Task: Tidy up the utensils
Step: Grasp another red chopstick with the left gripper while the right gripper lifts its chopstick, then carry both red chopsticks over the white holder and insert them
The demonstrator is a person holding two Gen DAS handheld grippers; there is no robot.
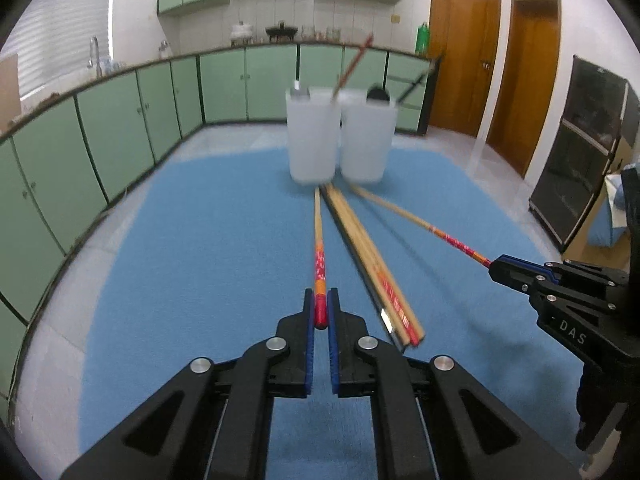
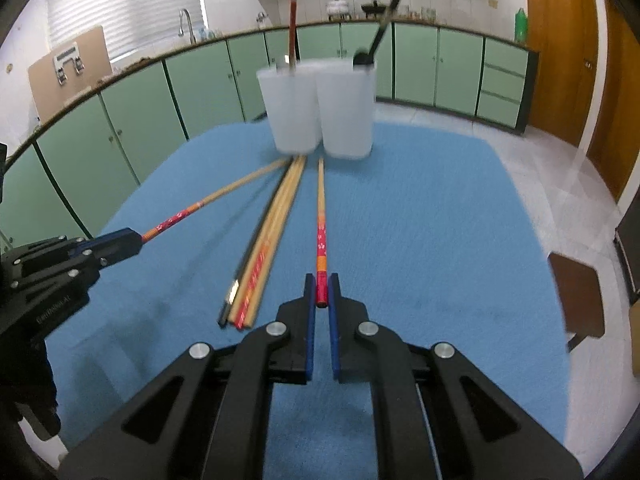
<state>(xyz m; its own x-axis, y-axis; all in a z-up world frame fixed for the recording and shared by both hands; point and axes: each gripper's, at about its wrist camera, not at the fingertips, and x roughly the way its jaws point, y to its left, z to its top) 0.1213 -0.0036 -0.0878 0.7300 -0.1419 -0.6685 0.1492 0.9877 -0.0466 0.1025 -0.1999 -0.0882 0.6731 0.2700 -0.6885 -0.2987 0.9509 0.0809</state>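
Two white plastic cups stand side by side at the far end of a blue mat (image 1: 200,240). The left cup (image 1: 312,136) holds a red-ended chopstick (image 1: 354,64); the right cup (image 1: 366,140) holds a black spoon (image 1: 378,94). My left gripper (image 1: 321,310) is shut on the red end of a wooden chopstick (image 1: 319,240) that points at the cups. My right gripper (image 2: 321,292) is shut on another chopstick (image 2: 321,216); it also shows in the left wrist view (image 1: 496,268). A bundle of chopsticks (image 1: 376,268) lies on the mat between the two grippers.
The mat covers a table (image 2: 560,208). Green cabinets (image 1: 120,128) line the kitchen wall behind. Wooden doors (image 1: 464,60) stand at the right. A brown chair (image 2: 576,292) is beside the table's right edge.
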